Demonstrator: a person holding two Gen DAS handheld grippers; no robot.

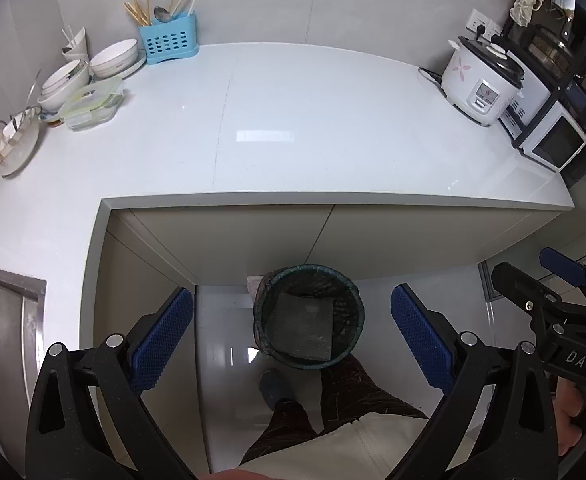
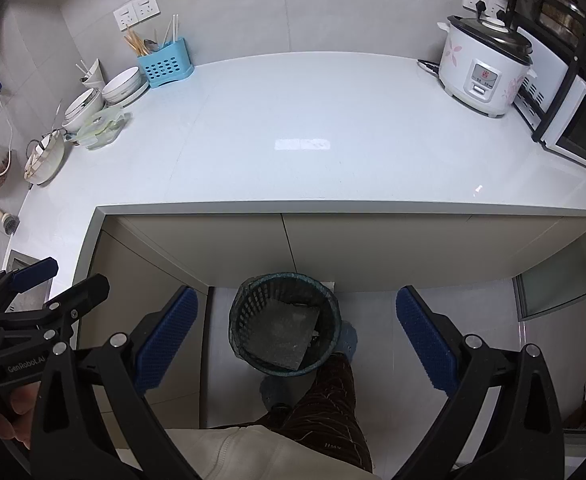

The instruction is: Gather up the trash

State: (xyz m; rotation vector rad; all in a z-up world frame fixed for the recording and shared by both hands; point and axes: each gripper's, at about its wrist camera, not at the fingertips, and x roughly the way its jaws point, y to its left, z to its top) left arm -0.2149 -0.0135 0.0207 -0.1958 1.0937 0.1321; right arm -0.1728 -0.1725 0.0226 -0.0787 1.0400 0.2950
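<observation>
A dark mesh trash bin [image 1: 308, 317] lined with a bag stands on the floor in front of the counter; it also shows in the right wrist view [image 2: 285, 326]. A flat grey square piece [image 1: 302, 328] lies inside it, also seen from the right [image 2: 281, 338]. My left gripper [image 1: 292, 344] is open and empty, held high above the bin. My right gripper [image 2: 297, 342] is open and empty, also above the bin. Each gripper shows at the edge of the other's view.
The white counter [image 1: 293, 128] carries a rice cooker [image 1: 478, 84], a microwave [image 1: 553, 142], a blue utensil holder [image 1: 169, 40], bowls [image 1: 115, 58] and a lidded container [image 1: 91, 102]. A sink [image 1: 1, 320] is at the left. The person's legs [image 1: 333, 408] stand by the bin.
</observation>
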